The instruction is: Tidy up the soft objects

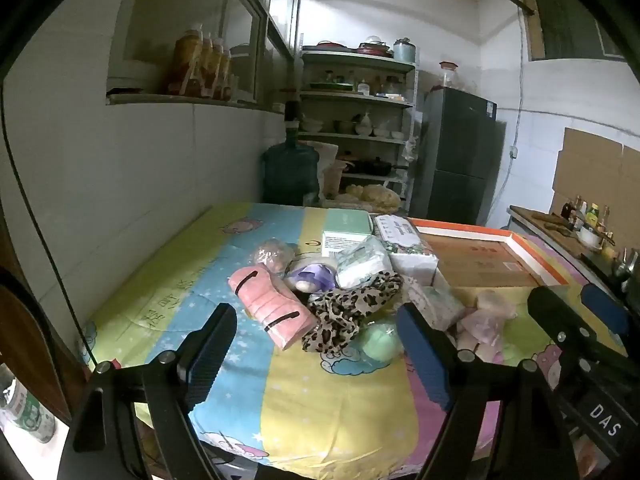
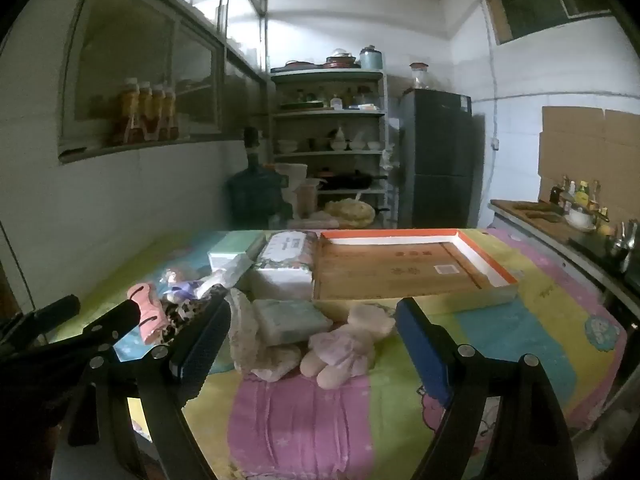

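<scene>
On the quilted cartoon blanket (image 2: 532, 320) ahead of me lies the heap of soft things I have to sort, and beyond it sits the shallow orange-rimmed box (image 2: 492, 258), bare inside, which I judge to be where they should go. Both of my tools hover short of the pile with nothing between their fingers: the left gripper (image 1: 316, 344) stands wide apart, aimed at the leopard-print cloth (image 1: 352, 312) and the pink quilted pouch (image 1: 272, 304) just beside it; the right gripper (image 2: 312, 336) is equally spread, framing the pale plush bear (image 2: 344, 344), which lies on its back at the near edge of the heap, touching a lacy cloth (image 2: 252, 340) and a greenish tissue pack (image 2: 288, 320).

For the first pick I would take the bear with the right tool, since it lies outermost and nothing rests on it. I should come down over its torso, not a limb, so the pads bite into the stuffing and it cannot swing or slip. I must keep the left-hand finger clear of the lacy cloth, or that will be dragged along. The green ball (image 1: 380, 342) near the left tool looks likely to roll if nudged, so I would hold the left side back until the right has lifted clear.
</scene>
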Demonstrator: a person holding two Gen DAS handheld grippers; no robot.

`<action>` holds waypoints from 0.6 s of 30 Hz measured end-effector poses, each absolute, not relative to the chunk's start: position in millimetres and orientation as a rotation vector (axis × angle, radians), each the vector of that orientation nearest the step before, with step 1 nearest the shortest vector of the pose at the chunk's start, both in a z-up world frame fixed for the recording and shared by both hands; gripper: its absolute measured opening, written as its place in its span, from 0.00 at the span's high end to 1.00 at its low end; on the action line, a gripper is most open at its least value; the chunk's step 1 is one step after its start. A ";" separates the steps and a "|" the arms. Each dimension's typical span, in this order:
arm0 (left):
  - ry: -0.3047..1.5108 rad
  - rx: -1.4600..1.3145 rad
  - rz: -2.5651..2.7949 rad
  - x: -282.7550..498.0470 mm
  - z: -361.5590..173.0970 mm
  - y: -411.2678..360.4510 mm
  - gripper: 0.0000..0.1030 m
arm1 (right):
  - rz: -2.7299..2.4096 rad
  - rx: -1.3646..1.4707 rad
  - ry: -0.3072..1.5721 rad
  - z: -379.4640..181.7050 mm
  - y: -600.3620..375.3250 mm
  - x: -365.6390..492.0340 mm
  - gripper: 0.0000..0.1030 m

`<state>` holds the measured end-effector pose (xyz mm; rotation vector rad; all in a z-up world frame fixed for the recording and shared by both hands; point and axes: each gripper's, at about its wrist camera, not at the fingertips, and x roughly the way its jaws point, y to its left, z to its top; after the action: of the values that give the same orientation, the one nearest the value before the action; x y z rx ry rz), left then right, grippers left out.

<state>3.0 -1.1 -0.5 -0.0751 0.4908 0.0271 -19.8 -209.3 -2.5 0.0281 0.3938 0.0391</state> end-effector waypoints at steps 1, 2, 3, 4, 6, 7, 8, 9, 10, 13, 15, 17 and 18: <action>0.489 -0.073 0.030 3.6 -0.4 -0.9 0.21 | 0.034 0.029 0.387 -2.7 -208.2 -22.2 0.17; 0.487 -0.073 0.032 4.3 -0.3 -0.3 0.21 | 0.035 0.030 0.387 -2.4 -206.5 -21.5 0.17; 0.485 -0.074 0.034 5.0 -0.2 0.7 0.21 | 0.039 0.028 0.387 -5.8 -204.4 -24.4 0.17; 0.480 -0.073 0.027 -0.5 0.7 4.0 0.21 | 0.040 0.028 0.387 -6.0 -203.4 -24.5 0.17; 0.478 -0.075 0.027 -1.1 1.0 7.7 0.21 | 0.044 0.030 0.387 -6.7 -204.1 -24.1 0.17; 0.477 -0.076 0.026 -1.2 1.0 9.5 0.21 | 0.044 0.032 0.387 -6.1 -204.4 -24.6 0.17; 0.477 -0.077 0.025 -1.4 0.9 11.4 0.21 | 0.044 0.033 0.387 -6.1 -203.5 -24.6 0.17; 0.478 -0.066 0.027 -0.6 2.2 4.3 0.21 | 0.046 0.032 0.389 -5.6 -202.5 -23.8 0.17; 0.478 -0.066 0.028 -0.6 2.3 5.2 0.21 | 0.060 0.031 0.391 -4.7 -205.8 -25.2 0.17; 0.477 -0.061 0.028 -1.0 2.2 3.4 0.21 | 0.067 0.033 0.392 -5.3 -206.2 -24.9 0.17; 0.477 -0.059 0.029 -0.9 2.1 2.5 0.21 | 0.067 0.033 0.392 -4.9 -205.6 -25.0 0.17; 0.476 -0.058 0.028 -1.0 2.3 2.4 0.21 | 0.068 0.035 0.392 -5.7 -205.6 -24.6 0.17; 0.476 -0.057 0.030 -1.3 2.3 1.8 0.21 | 0.068 0.035 0.392 -5.5 -205.3 -24.6 0.17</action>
<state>-1.3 1.8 2.3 -0.0572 0.4762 0.0300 -24.6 -205.3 -5.5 0.0347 0.3918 0.0681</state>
